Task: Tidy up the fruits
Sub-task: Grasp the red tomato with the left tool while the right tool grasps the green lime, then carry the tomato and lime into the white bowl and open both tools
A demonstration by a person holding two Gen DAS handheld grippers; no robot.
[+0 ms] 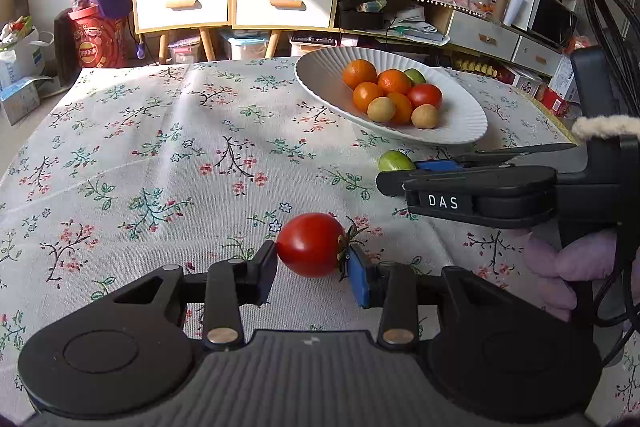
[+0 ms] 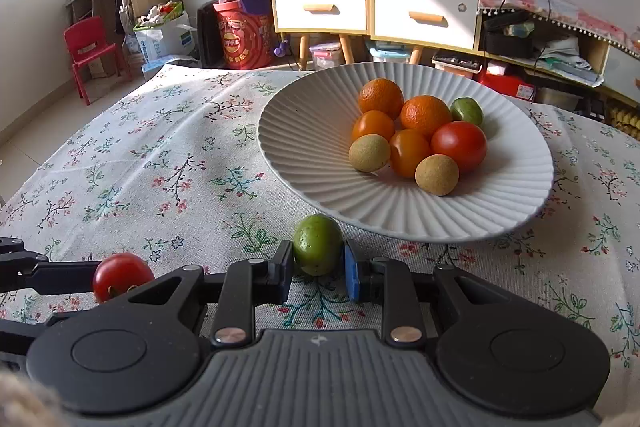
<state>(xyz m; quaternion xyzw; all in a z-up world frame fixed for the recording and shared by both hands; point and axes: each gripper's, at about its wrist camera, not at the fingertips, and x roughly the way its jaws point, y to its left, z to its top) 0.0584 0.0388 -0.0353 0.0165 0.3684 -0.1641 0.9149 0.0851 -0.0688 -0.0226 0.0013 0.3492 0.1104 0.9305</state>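
- The left gripper (image 1: 312,273) is clenched on a red tomato (image 1: 310,245), one black pad against its smooth side and the blue pad against its stem end, low over the floral tablecloth (image 1: 160,155).
- The right gripper (image 2: 318,269) brackets a green fruit (image 2: 318,243) just in front of the plate; both pads look to be touching it, though whether it is lifted or resting on the cloth cannot be told.
- From the left wrist view, the right gripper comes in from the right side, with the green fruit at its tip, near the plate's edge.
- The white ribbed plate (image 2: 320,131) sits toward the far right of the table and holds four orange fruits (image 2: 426,117), one red tomato (image 2: 459,145), two tan round fruits (image 2: 437,174) and a small green fruit (image 2: 467,111), clustered together.
- A shelf unit with drawers (image 2: 320,7) stands behind the table.
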